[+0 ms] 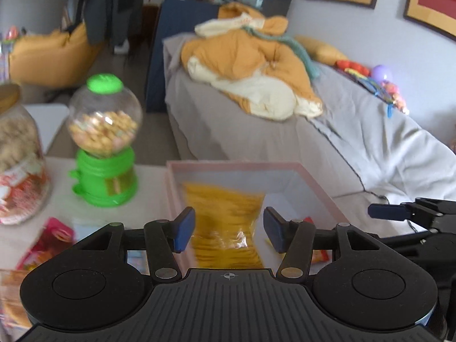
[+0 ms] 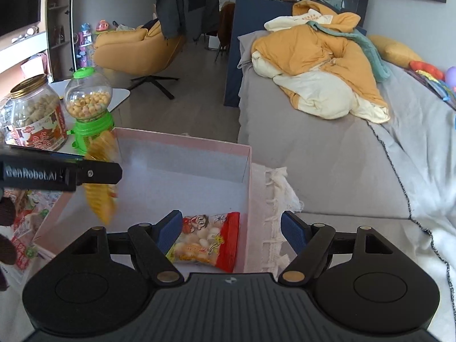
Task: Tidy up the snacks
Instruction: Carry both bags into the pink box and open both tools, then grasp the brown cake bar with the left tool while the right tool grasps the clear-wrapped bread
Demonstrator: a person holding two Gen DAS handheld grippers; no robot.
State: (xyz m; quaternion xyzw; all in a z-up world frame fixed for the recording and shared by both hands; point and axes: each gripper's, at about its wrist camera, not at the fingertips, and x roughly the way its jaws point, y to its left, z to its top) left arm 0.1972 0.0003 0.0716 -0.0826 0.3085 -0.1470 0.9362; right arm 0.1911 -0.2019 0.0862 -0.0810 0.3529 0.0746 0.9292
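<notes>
A pink open box (image 1: 319, 183) (image 2: 182, 142) stands on the table. A yellow snack bag (image 1: 228, 222) (image 2: 101, 182), blurred, hangs between the jaws of my left gripper (image 1: 229, 232), which are open wide; I cannot tell whether a pad touches it. The bag is over the box's left part. A red and yellow snack packet (image 2: 205, 242) lies in the box's near right corner. My right gripper (image 2: 232, 232) is open and empty just above that packet. The right gripper also shows at the right edge of the left wrist view (image 1: 399, 212).
A green candy dispenser (image 1: 104, 139) (image 2: 88, 105) and a glass jar of snacks (image 1: 17, 159) (image 2: 37, 114) stand left of the box. Loose snack packets (image 1: 48, 242) (image 2: 25, 228) lie on the table at left. A grey sofa with a yellow quilt (image 2: 319, 65) is to the right.
</notes>
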